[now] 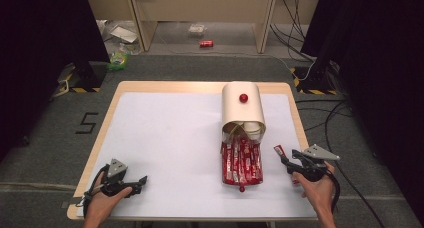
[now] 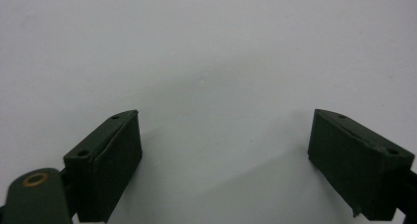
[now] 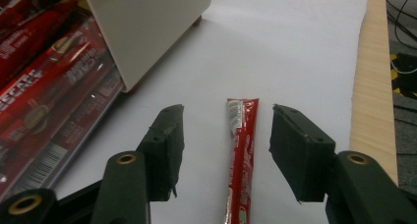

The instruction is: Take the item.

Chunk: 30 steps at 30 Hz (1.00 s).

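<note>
A cream box [image 1: 242,110] with a red knob [image 1: 243,98] stands at the table's far right of centre. Its tray [image 1: 242,163] of red stick packets is pulled out toward me. One red stick packet [image 1: 278,150] lies loose on the white tabletop to the right of the tray. My right gripper [image 1: 286,162] is just behind it. In the right gripper view the packet [image 3: 242,150] lies between the jaws of that gripper [image 3: 226,113], which stand apart and clear of it; the box [image 3: 147,32] is at upper left. My left gripper [image 1: 141,181] rests open at the front left, with bare table between its jaws [image 2: 226,130].
The table's wooden edge [image 3: 373,86] runs close to the right of the loose packet. Cables [image 1: 330,118] trail over the floor to the right. A red can [image 1: 206,44] and litter lie on the floor beyond the table, under a wooden shelf unit.
</note>
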Available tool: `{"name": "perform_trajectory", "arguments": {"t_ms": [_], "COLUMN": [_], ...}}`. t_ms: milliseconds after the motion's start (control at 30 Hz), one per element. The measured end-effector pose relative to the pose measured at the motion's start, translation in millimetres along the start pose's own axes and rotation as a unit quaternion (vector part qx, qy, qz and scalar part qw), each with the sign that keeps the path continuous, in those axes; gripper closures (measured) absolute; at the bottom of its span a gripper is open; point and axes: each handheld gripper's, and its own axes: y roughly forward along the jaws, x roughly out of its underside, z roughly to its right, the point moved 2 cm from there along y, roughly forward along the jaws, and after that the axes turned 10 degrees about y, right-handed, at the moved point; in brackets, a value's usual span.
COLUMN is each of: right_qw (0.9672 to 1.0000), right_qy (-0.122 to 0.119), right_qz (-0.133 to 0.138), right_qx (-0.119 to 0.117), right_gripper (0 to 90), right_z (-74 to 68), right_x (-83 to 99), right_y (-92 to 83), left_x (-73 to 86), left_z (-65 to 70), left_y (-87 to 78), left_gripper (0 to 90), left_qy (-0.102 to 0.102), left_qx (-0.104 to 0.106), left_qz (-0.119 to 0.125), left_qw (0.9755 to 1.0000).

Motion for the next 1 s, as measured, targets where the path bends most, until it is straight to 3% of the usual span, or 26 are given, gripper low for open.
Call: {"name": "perform_trajectory", "arguments": {"t_ms": [1000], "right_qw": [0.9987], "right_qy": [-0.025], "right_qz": [0.035], "right_qx": [-0.029], "right_gripper": [38.8], "right_z": [-34.3], "right_x": [8.4], "right_y": [-21.3], "left_x": [0.0], "left_z": [0.0], "left_y": [0.0], "left_gripper": [12.2], "left_qy": [0.000], "left_qx": [0.000], "left_qz": [0.000], "left_qw": [1.0000]}}
